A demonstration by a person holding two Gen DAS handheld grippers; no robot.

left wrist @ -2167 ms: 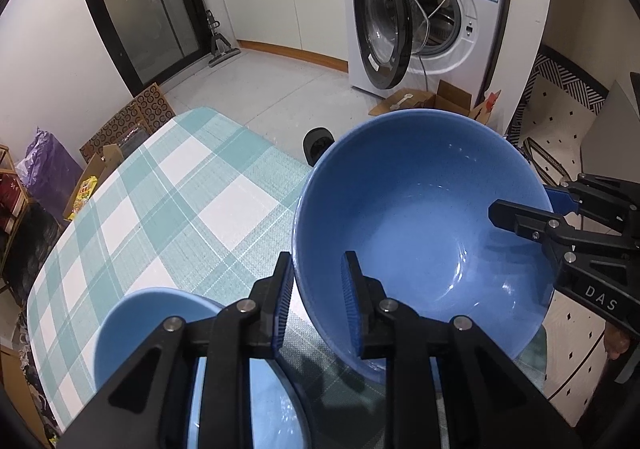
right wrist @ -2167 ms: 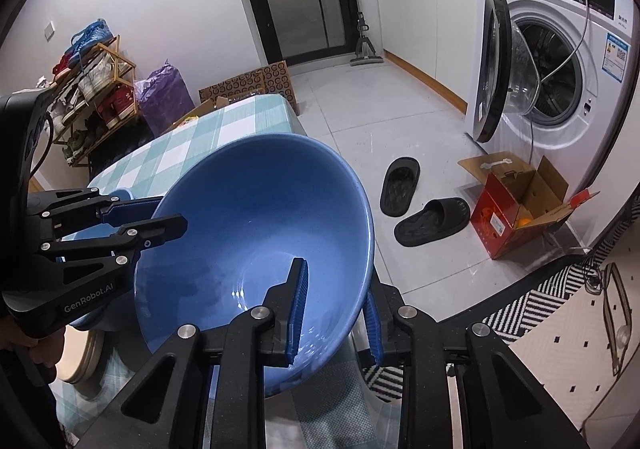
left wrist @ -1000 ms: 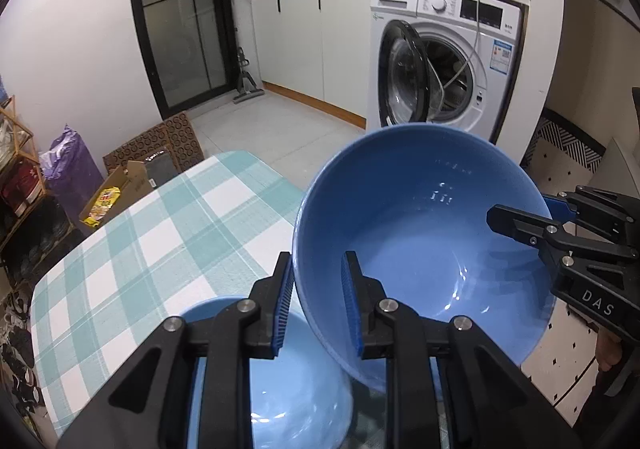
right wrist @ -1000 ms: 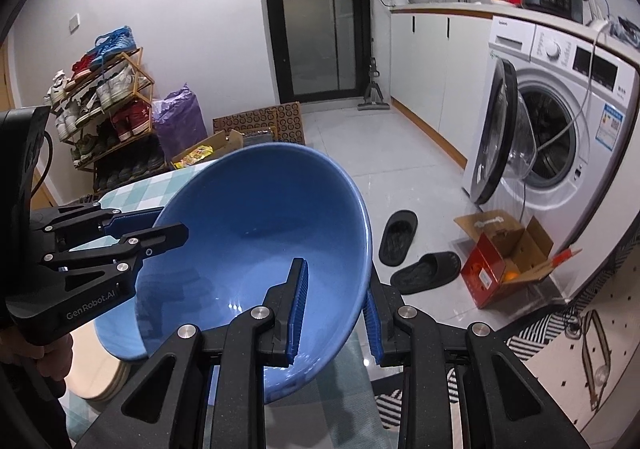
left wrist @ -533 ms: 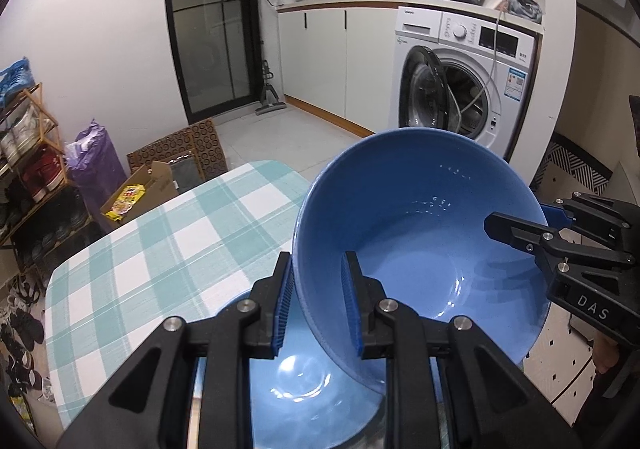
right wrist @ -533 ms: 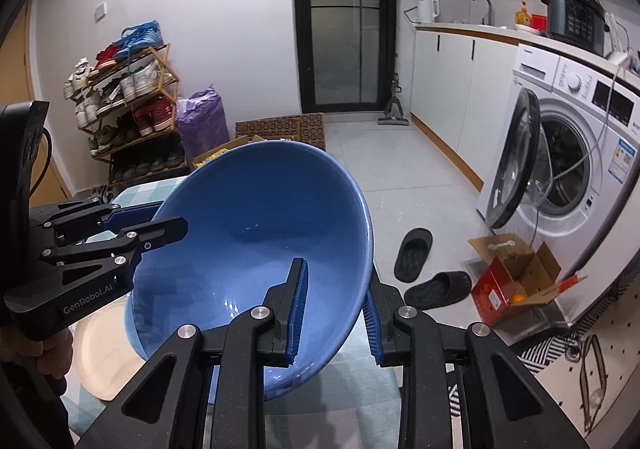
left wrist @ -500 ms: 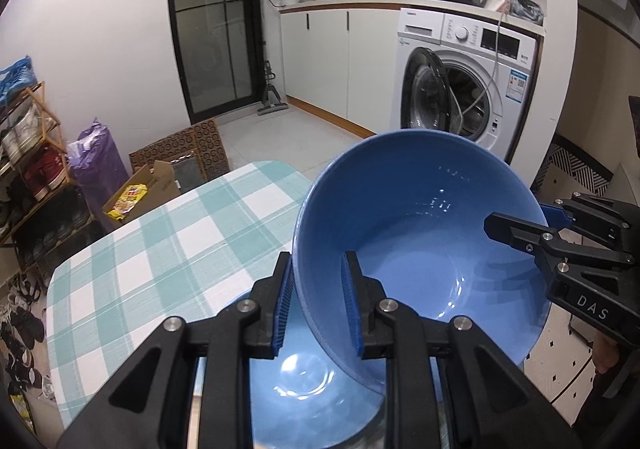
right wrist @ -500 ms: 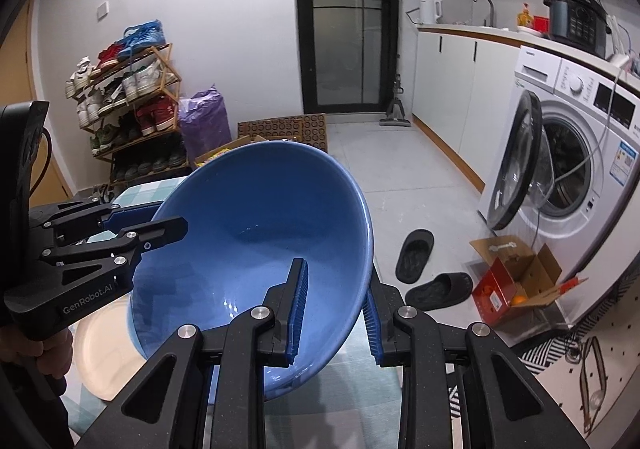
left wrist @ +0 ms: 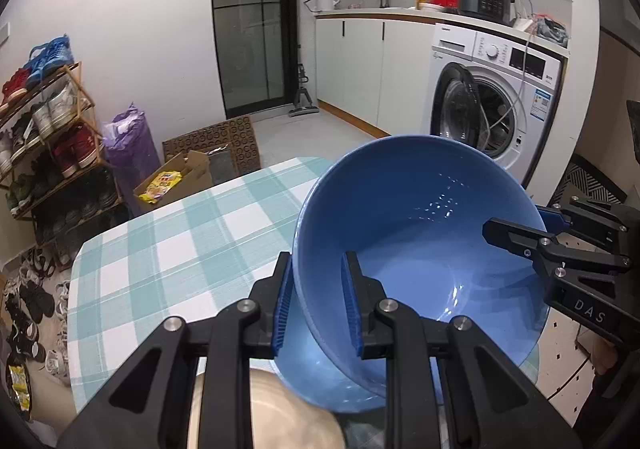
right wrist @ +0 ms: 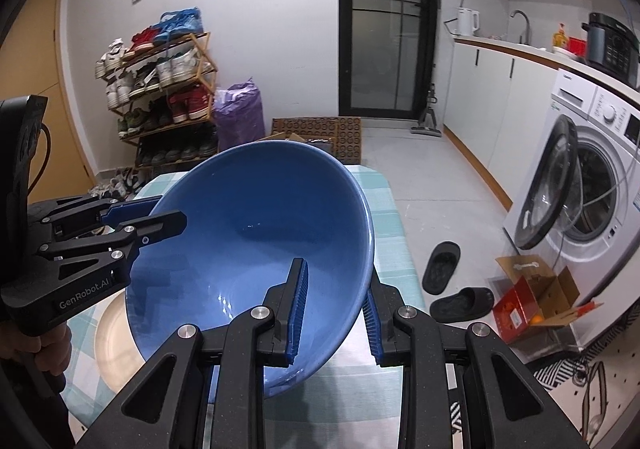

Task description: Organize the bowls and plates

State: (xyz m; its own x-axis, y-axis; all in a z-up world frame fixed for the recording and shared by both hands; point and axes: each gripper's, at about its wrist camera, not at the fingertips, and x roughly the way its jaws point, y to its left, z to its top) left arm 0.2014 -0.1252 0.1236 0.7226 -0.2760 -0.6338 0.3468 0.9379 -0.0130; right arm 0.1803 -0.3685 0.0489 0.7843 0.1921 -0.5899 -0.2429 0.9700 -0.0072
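A large blue bowl (left wrist: 420, 249) is held in the air between both grippers above the checked table (left wrist: 168, 249). My left gripper (left wrist: 316, 305) is shut on its near-left rim. My right gripper (right wrist: 334, 309) is shut on the opposite rim; it also shows in the left wrist view (left wrist: 516, 237), and the left one in the right wrist view (right wrist: 160, 223). The bowl (right wrist: 256, 249) is tilted and empty. A beige plate (left wrist: 272, 409) lies on the table below the bowl, partly hidden; it also shows in the right wrist view (right wrist: 114, 337).
A washing machine (left wrist: 492, 105) with its door open stands beyond the table. A shoe rack (right wrist: 160, 89), a purple bag (right wrist: 240, 117), cardboard boxes (left wrist: 180, 181) and slippers (right wrist: 444, 269) are on the floor around the table.
Both grippers have lifted the blue bowl higher and pulled it back. The second blue bowl beneath has left view and the beige plate now shows under the held bowl.
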